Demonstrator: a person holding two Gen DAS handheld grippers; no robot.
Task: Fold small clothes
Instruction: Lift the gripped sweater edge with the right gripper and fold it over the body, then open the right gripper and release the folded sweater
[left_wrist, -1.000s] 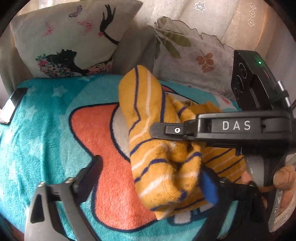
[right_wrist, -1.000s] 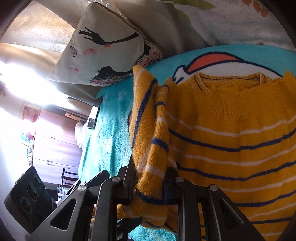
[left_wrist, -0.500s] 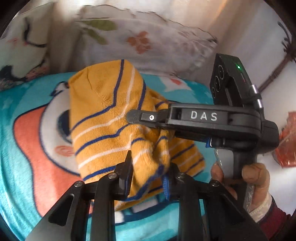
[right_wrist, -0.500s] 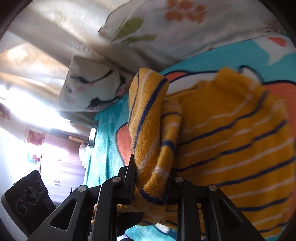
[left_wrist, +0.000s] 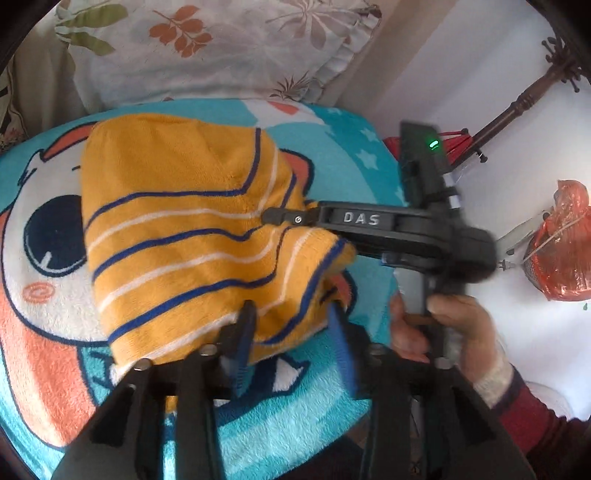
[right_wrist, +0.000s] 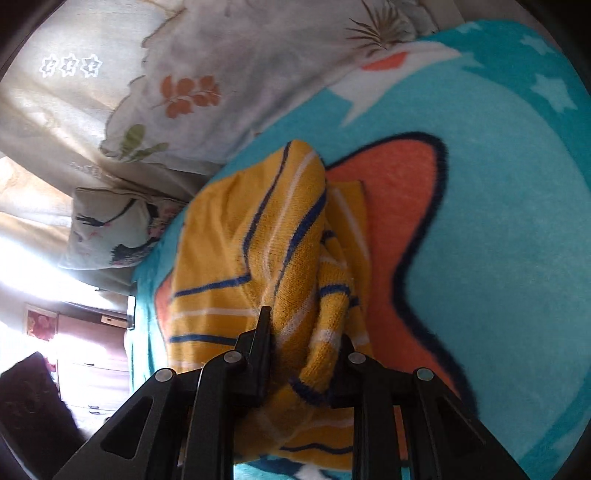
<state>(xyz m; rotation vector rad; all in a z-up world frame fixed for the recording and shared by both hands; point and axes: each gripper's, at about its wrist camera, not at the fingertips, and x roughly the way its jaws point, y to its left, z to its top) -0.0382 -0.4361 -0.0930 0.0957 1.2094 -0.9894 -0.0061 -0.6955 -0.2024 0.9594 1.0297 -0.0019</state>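
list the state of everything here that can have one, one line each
yellow striped sweater: folded over, bunched, lying on the blanket
left tongs: opening, sweater edge between them
right tongs: shut on a bunch of sweater
cartoon blanket: spread flat under the sweater
floral pillow: propped behind the blanket
green light on the right tongs' housing: lit

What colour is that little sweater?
Mustard-yellow sweater with navy and white stripes; clearest from the left wrist.

Left gripper (left_wrist: 291, 325) is angling down with its jaws opening up, yellow fabric sitting loose between them. Right gripper (right_wrist: 304, 343) is pinching a bunch of fabric tight, and the person's hand (left_wrist: 448, 328) is wrapping its handle
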